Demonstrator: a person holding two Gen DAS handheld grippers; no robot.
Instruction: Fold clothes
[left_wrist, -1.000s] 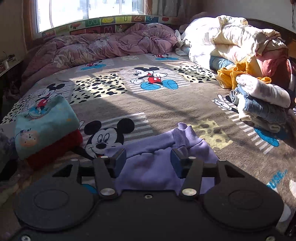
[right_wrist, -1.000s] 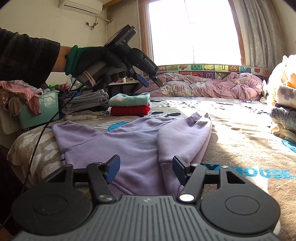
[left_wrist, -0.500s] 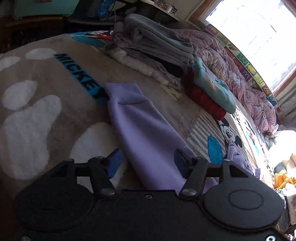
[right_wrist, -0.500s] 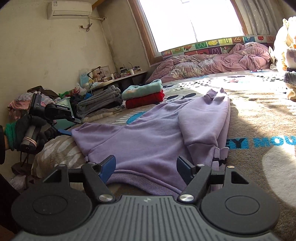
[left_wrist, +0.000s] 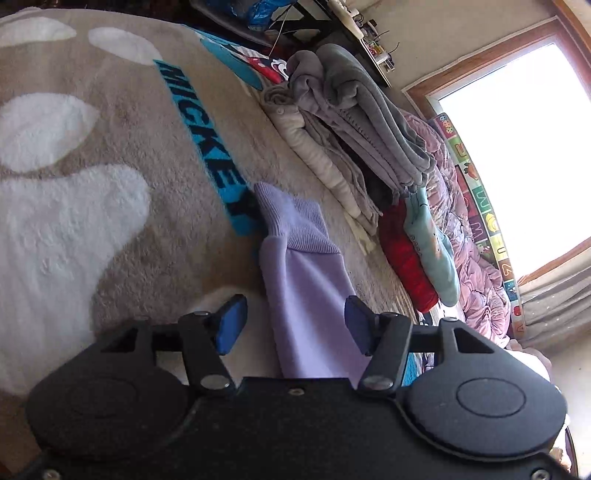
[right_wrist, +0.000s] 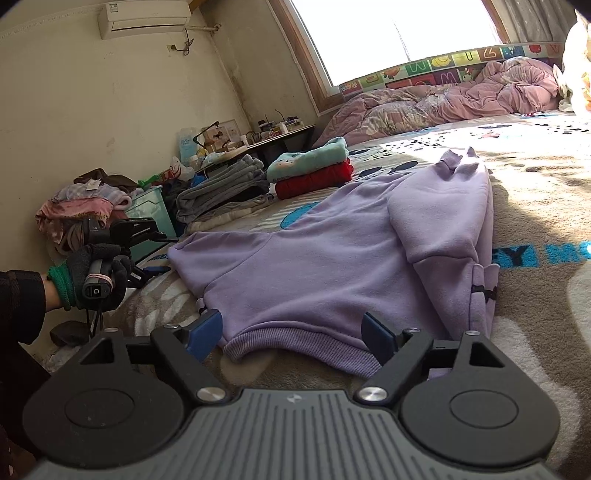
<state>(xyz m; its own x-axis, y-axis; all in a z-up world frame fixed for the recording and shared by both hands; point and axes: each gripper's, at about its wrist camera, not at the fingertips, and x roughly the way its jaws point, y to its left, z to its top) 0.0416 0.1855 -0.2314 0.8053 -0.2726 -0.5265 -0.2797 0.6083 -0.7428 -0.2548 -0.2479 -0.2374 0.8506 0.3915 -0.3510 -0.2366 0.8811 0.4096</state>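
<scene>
Right gripper (right_wrist: 288, 338) low over the near edge of the bed, jaws wide and opening, the ribbed hem (right_wrist: 295, 341) of the purple sweatshirt (right_wrist: 332, 251) lying between them, pads clear of the cloth. Sweatshirt spread flat on the Mickey-print blanket (right_wrist: 546, 206), one sleeve folded over the body on the right side. Left gripper (left_wrist: 291, 325) over the outstretched left sleeve (left_wrist: 314, 291), jaws closing with the sleeve between them, pads not pressing it; ribbed cuff (left_wrist: 295, 221) lies ahead, just beside the blue lettering (left_wrist: 207, 136). From the right wrist view, a gloved hand (right_wrist: 96, 273) holds that tool at the bed's left edge. Farther back: folded grey stack (right_wrist: 221, 188), then teal top on red (right_wrist: 314, 170). Beyond, rumpled pink quilt (right_wrist: 461, 96) under the bright window (right_wrist: 399, 29).
</scene>
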